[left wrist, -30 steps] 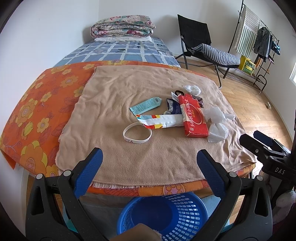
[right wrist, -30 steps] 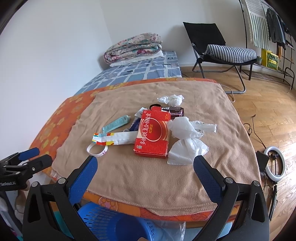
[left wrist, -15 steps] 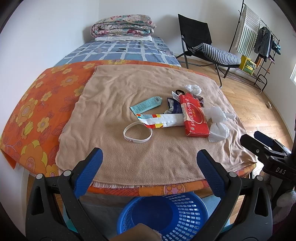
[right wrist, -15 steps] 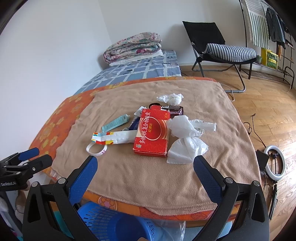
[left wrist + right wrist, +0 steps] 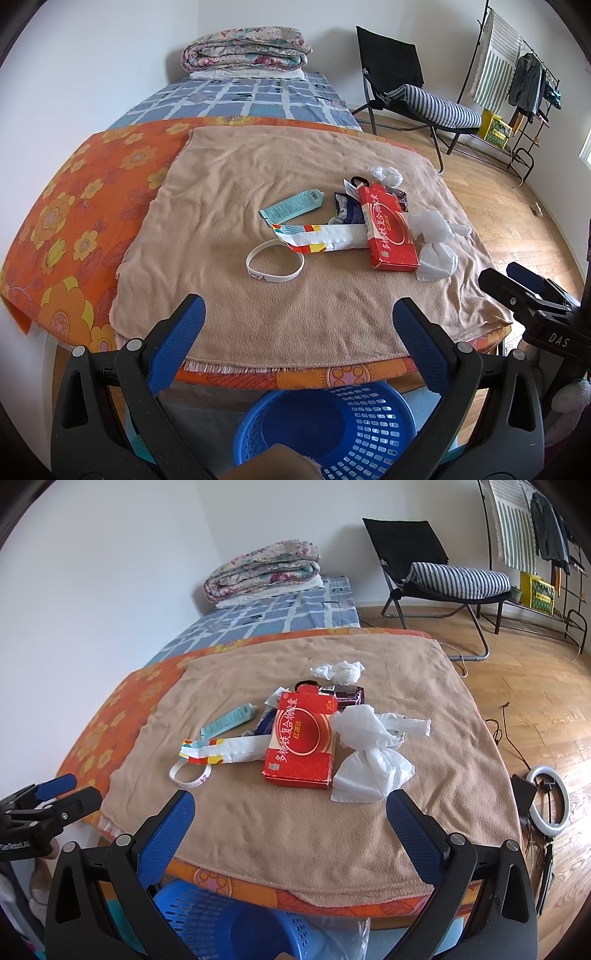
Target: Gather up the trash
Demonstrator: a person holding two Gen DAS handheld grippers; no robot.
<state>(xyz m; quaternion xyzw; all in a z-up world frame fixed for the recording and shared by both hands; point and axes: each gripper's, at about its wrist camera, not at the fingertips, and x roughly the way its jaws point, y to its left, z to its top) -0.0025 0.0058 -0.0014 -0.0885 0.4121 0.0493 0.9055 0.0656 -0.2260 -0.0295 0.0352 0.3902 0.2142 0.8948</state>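
Nearest the cameras, a blue basket (image 5: 332,424) is seen on the floor just below the near edge of the table, with nothing visible on its bare bottom. The left gripper (image 5: 299,317) is held above it with its blue-padded jaws spread wide and nothing between them; the right gripper (image 5: 291,808) is likewise released and empty, off to the right of the left one and level with the table edge. The table is covered by a tan blanket (image 5: 229,206) laid over an orange flowered cloth (image 5: 74,206). The trash is gathered on the blanket, right of its middle and well apart from both grippers. Closest lies a white wristband (image 5: 275,265), touched at its far side by a flattened white wrapper with coloured ends (image 5: 321,239). A red box (image 5: 301,744) (printed with gold characters) rests over the right end of that wrapper, and a crumpled white plastic bag (image 5: 369,753) lies against the right side of the box. Behind the wrapper lie a teal tube (image 5: 293,206) and a dark blue packet (image 5: 347,210). Farther back, a dark packet (image 5: 347,694) and a small crumpled tissue (image 5: 340,670) are seen. Beyond the table stand a bed with a folded quilt (image 5: 245,50) and a black folding chair (image 5: 417,557).
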